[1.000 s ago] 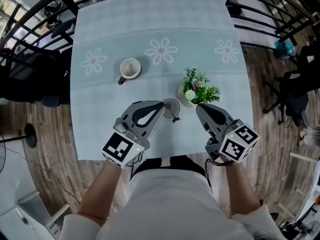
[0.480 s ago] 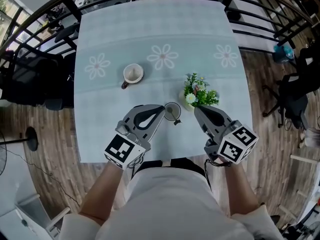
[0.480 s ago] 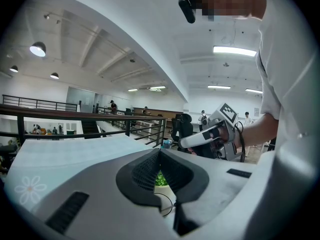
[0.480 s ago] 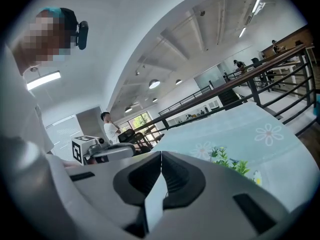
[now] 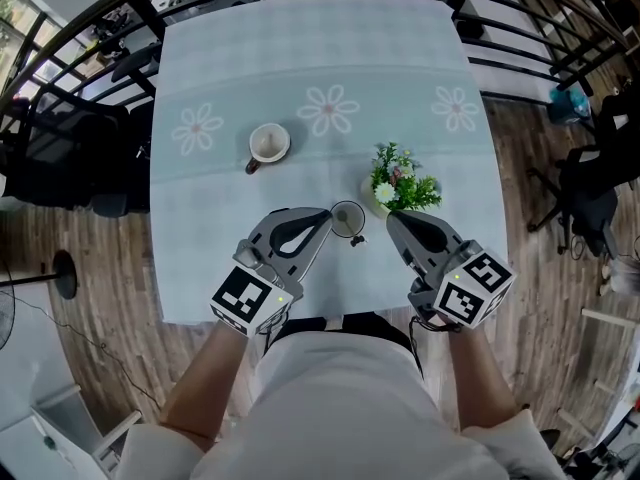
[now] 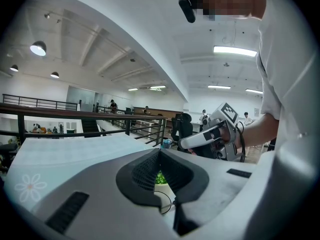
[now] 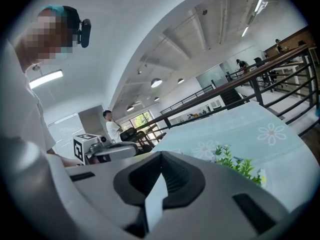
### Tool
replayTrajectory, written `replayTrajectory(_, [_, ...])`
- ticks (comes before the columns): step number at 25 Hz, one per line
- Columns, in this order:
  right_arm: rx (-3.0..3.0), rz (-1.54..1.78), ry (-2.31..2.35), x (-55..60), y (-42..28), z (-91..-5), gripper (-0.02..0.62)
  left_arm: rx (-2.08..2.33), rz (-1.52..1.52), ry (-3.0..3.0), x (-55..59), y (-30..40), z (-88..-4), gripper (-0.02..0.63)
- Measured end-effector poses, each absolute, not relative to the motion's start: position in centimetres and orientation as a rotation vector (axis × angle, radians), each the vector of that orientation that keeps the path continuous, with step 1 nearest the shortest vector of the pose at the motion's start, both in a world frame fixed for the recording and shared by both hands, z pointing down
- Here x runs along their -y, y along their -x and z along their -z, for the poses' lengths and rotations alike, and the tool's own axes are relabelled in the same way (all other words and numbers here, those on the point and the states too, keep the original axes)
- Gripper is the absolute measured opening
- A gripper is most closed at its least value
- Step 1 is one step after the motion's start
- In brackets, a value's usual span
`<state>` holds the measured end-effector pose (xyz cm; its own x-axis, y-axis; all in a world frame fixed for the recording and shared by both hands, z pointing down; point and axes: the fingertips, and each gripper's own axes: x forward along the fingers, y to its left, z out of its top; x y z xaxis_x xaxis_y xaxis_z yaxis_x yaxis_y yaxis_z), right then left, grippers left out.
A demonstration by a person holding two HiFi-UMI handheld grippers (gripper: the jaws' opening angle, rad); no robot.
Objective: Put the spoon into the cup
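Tablecloth point(image 5: 420, 68), head view: pale blue-green, smooth, printed with white daisies. Black metal railing point(image 5: 530, 38) and plank floor point(image 5: 100, 298) surround the table. Cup point(image 5: 268, 143): white, round, dark handle, upright, well apart from both grippers. Flowerpot point(image 5: 400, 180): white, with green leaves and small blooms, just beside the right gripper point(image 5: 391, 218). Spoon point(image 5: 346, 218): round, thin dark rim, lying between the grippers, clear path to the cup. Left gripper point(image 5: 325, 212): grey, tips at the spoon's left edge.

Left gripper view: ribbed black pads pressed together, with the spoon's thin rim point(image 6: 164, 204) caught at their seam; flowerpot behind.

Right gripper view: jaws pressed together, nothing between them; leaves to the right, above the cloth.
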<state>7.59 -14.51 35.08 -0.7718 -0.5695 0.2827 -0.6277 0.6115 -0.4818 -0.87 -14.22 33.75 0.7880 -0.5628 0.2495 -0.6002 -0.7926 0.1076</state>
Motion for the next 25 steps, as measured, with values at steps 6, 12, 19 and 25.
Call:
replayTrajectory(6, [2.718,-0.862,-1.000,14.4,-7.4,-35.4,0.023,0.922,-0.319,-2.787,14.1,0.9,-34.1,0.021])
replayTrajectory(12, [2.712,-0.858,-1.002,14.3,-7.4,-35.4,0.023,0.927,-0.311,-2.795,14.1,0.8,-33.9,0.021])
replayTrajectory(19, [2.711,-0.854,-0.987,14.2,-7.1,-35.7,0.023,0.925,-0.361,-2.779,13.9,1.0,-34.8,0.021])
replayTrajectory(25, [2.703,-0.851,-0.982,14.1,-7.1,-36.0,0.023,0.926,-0.323,-2.782,13.9,0.7,-34.7,0.021])
